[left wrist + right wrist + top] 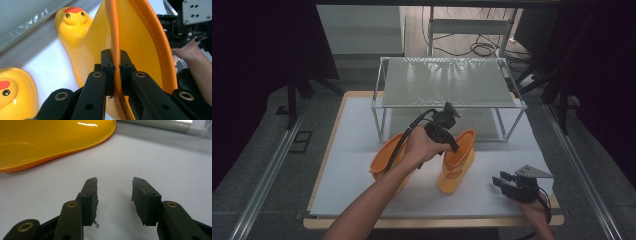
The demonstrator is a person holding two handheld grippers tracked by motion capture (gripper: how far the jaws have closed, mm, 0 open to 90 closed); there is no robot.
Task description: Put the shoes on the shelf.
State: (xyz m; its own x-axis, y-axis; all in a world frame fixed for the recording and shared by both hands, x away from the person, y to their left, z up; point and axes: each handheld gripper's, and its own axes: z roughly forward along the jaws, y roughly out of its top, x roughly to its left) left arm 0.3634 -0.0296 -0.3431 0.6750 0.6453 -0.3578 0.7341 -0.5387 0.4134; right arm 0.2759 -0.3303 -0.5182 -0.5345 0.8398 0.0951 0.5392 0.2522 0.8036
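Note:
Two yellow rubber boots with duck faces stand on the white table top. In the high view the right boot is upright and the left boot sits partly behind the person's forearm. My left gripper reaches down to the right boot's top. In the left gripper view its pads are shut on that boot's orange rim, with the duck face beyond. My right gripper rests low at the front right. Its jaws are open over bare table, and a boot's yellow side lies ahead to the left.
A metal-framed rack with a translucent shelf stands just behind the boots. The second boot's toe shows at the lower left of the left gripper view. The table's front edge runs close to the right hand.

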